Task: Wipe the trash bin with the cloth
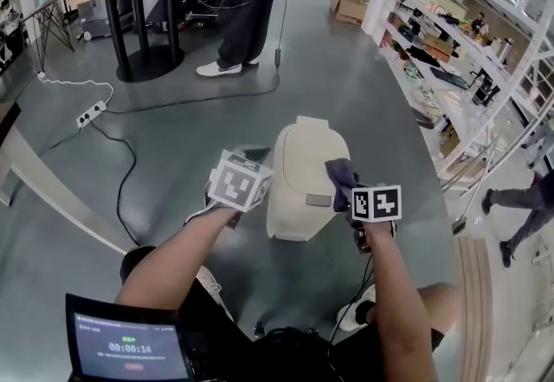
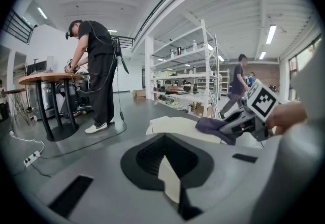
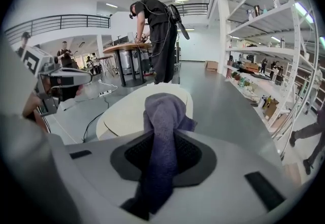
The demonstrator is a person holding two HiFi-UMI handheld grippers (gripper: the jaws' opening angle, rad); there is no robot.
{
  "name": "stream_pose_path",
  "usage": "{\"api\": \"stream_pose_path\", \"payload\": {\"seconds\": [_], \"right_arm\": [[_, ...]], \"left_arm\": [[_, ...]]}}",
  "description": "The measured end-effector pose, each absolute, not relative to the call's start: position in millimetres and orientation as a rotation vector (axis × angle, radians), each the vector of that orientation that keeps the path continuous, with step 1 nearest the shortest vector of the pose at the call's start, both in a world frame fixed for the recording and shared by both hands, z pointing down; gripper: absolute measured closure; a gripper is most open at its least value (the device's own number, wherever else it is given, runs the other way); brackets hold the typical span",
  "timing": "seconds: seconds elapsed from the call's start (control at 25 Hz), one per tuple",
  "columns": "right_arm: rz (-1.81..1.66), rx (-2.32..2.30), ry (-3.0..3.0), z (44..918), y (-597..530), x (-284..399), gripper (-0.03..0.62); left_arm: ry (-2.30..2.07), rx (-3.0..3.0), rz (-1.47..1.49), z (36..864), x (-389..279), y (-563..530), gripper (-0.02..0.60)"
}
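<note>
Two hand-held grippers are working at a cream trash bin [image 1: 305, 165]. It is standing upright on the grey workshop floor [image 1: 173, 120], just ahead of the person's feet and well apart from the white shelving [image 1: 472, 51] on the right. The bin is sitting low and in the open, apparently so that both tools can be reaching it from above at once. It is looking pale and rounded, with its domed lid lying shut. A small grey tab [image 1: 318, 199] is showing on the front face nearest the person, and no marks or dirt are showing at this range.

The left gripper [image 2: 165, 159] is sitting against the bin's left flank. Its jaws are drawn narrow onto a cream sliver that appears to be the bin's edge. The likely aim is to stop the light bin sliding while its other side is being rubbed.

The right gripper [image 3: 162, 137] is hovering at the lid's right side, its jaws clamping a purple cloth [image 3: 163, 108]. The cloth is bunching out of the jaws in a thick fold and drooping forward toward the lid. That grip is presumably leaving a soft pad free for dragging over the plastic. Whether the fabric is touching the lid is not clear.
</note>
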State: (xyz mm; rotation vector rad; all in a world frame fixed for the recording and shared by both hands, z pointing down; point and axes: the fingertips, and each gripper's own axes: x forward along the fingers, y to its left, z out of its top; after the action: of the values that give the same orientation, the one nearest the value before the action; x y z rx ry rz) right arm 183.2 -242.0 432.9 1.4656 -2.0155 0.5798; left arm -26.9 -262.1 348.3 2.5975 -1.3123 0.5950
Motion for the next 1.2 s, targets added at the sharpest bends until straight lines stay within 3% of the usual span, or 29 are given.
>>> {"api": "stream_pose_path", "payload": {"seconds": [0.4, 0.84, 1.2], "right_arm": [[0.547, 1.468, -2.081, 422, -246, 191, 0.507], [0.184, 1.659, -2.288, 305, -238, 179, 0.507], [0.2, 1.649, -2.389, 322, -190, 151, 0.507]], "left_arm": [[-1.281, 2.538, 0.522, 353, -29, -265, 0.581], [-1.395, 2.526, 0.26, 317, -23, -249, 0.581], [-1.509, 2.578, 0.4, 325, -17, -190, 0.581]]}}
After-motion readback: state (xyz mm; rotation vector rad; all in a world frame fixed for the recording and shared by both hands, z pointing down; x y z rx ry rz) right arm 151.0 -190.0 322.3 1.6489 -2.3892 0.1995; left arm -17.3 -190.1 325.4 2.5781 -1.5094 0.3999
